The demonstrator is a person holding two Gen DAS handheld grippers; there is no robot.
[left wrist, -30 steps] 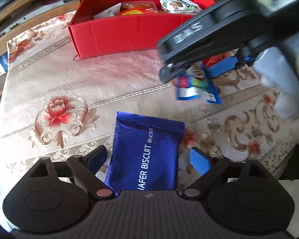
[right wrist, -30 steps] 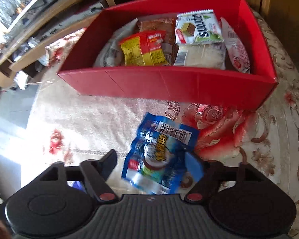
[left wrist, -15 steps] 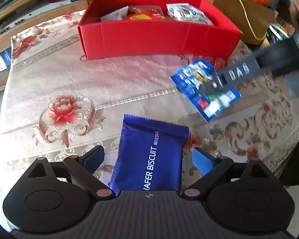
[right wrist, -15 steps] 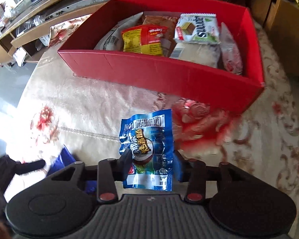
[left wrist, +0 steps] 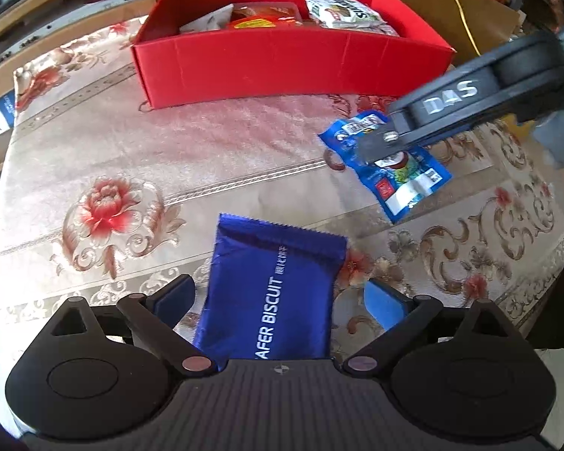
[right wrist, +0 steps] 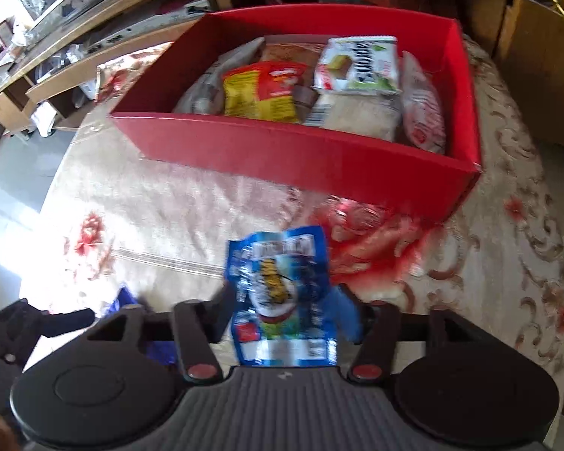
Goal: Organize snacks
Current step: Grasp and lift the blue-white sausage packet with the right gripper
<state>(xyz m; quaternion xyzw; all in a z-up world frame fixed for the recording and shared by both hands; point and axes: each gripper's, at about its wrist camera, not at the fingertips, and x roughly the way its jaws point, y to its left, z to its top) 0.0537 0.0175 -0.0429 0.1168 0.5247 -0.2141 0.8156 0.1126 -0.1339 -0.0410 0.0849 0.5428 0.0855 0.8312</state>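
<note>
Looking along your left gripper, you had its jaws spread wide on either side of the dark blue wafer biscuit pack, which lay flat on the tablecloth near its front edge, the pads clear of the wrapper. Toward the far edge stood the red box with several snacks inside. Your right gripper reached in from the right over the light blue snack packet.

Along your right gripper, the jaws had just been opening, and the light blue snack packet stood between them; whether the pads still pressed it you could not tell through the blur. The red box sat beyond it.
</note>
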